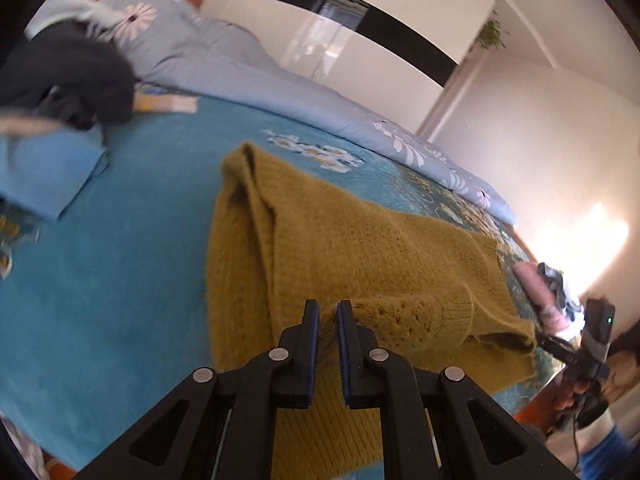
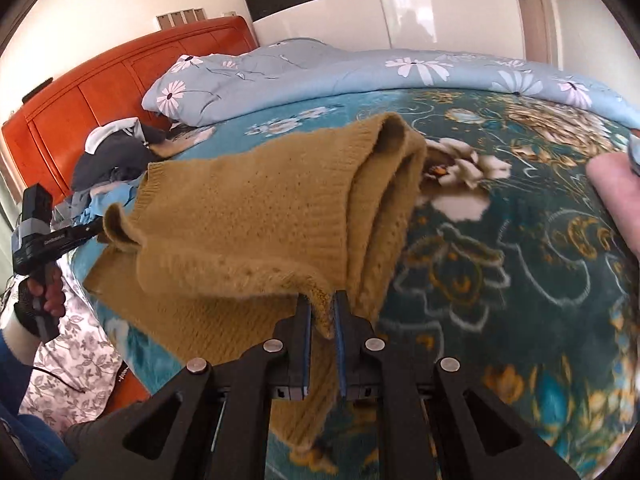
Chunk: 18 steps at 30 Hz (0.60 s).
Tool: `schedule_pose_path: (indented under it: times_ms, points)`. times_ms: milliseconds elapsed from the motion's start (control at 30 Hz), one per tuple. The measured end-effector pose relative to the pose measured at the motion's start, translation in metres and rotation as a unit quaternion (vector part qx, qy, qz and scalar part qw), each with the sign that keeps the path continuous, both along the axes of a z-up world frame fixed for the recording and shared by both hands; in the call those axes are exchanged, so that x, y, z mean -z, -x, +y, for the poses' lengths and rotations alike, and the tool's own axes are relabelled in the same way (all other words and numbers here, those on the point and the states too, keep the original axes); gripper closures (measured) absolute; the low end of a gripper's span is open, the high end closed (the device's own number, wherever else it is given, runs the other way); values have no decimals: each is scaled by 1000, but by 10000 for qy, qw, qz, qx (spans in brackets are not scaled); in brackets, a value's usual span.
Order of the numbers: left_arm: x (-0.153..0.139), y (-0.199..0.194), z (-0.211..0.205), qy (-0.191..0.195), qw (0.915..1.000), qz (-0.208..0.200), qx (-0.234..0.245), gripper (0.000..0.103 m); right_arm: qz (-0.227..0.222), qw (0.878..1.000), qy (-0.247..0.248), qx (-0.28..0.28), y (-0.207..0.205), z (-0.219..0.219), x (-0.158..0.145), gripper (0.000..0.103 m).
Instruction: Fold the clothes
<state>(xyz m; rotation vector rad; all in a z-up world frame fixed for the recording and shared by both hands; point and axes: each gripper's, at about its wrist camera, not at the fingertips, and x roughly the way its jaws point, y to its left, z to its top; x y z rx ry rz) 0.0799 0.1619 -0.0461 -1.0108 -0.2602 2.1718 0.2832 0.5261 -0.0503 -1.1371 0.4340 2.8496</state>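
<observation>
We have each tool, left tool (image 1: 328, 316) and right tool (image 2: 321, 308), pinched nearly closed on an edge of the mustard knit sweater (image 1: 360, 248), lifting that edge ahead of us to fold it over the part lying on the bed's teal floral blanket (image 2: 500, 280).

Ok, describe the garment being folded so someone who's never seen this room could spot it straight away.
Start at the bed's teal floral blanket. On its near edge lies a mustard-yellow knit sweater, pinched by the left gripper and right gripper. It is the only chunky yellow knit; the clothes pile by the headboard is grey and blue.
</observation>
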Motion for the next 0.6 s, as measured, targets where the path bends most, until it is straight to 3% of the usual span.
schedule_pose_path:
  times_ms: [100, 167, 233, 267, 367, 433, 600]
  points:
    - [2, -8, -10, -42, 9993, -320, -165, 91, -50, 9998, 72, 171, -11, 0, 2, 91]
    - [6, -12, -16, -341, 9967, -721, -174, 81, -115, 9994, 107, 297, -18, 0, 4, 91]
    - [11, -12, -18, -692, 9910, -1132, -186, 56, -127, 9988, 223, 416, -28, 0, 4, 91]
    - [14, -11, -17, -830, 9883, -1260, -213, 53, -88, 9982, 380, 457, -33, 2, 3, 91]
    - [20, -9, -13, -1201, 9792, -1605, -320, 46, 223, 9875, 1479, 499, -44, 16, 6, 87]
    - [24, -6, -8, -1349, 9737, -1781, -440, 44, 327, 9716, 2268, 585, -41, 26, 15, 73]
    - [29, 2, 0, -1378, 9670, -2040, -657, 44, 355, 9392, 3327, 775, -19, 33, 34, 70]
